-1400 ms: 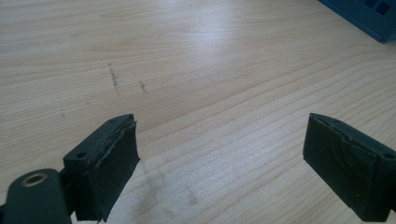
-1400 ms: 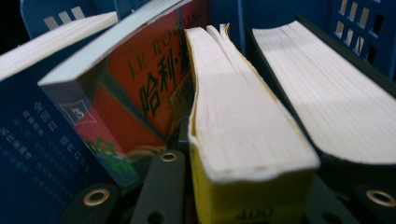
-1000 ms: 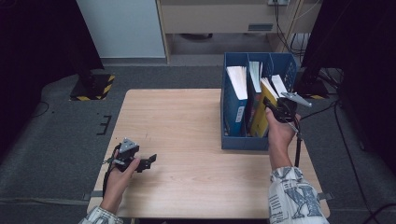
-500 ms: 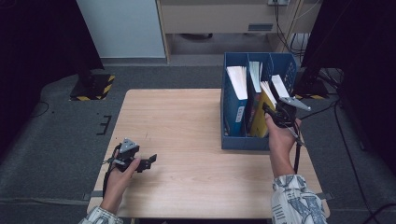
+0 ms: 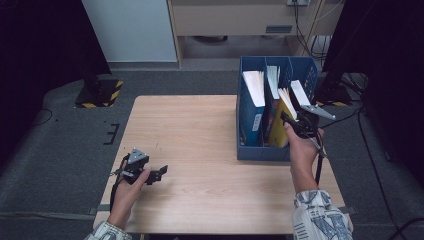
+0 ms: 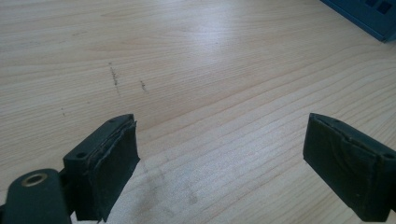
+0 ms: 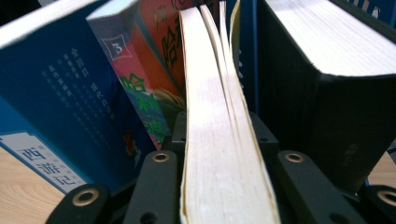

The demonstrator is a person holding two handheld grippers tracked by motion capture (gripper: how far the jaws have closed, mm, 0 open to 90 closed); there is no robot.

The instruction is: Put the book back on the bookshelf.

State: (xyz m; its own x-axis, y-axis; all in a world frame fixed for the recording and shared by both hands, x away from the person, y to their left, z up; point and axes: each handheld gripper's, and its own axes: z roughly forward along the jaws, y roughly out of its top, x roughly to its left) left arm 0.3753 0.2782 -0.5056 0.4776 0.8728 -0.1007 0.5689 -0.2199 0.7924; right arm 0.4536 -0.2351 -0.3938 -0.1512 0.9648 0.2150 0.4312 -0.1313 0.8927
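Two grippers, one per hand. Left gripper [image 5: 162,173] sits low left of the high view, resting near the table's [image 5: 200,130] front-left corner, jaws spread wide with bare wood between them in the left gripper view [image 6: 219,158]. Right gripper [image 5: 286,120] at centre right of the high view is clamped on the yellow book [image 5: 281,120]; in the right gripper view the page block [image 7: 219,154] runs straight up between the closed jaws. One blue file box [image 5: 260,152] on the table's right side, upper right of the frame, divided into slots. Four books counted in it: blue book [image 5: 253,107] at left, a colourful one [image 7: 140,88] beside it, the yellow book, and a thick black book [image 7: 336,93] at right. Yellow book stands on edge in the box, page edges up, long axis tilted, top leaning toward the far side and slightly left.
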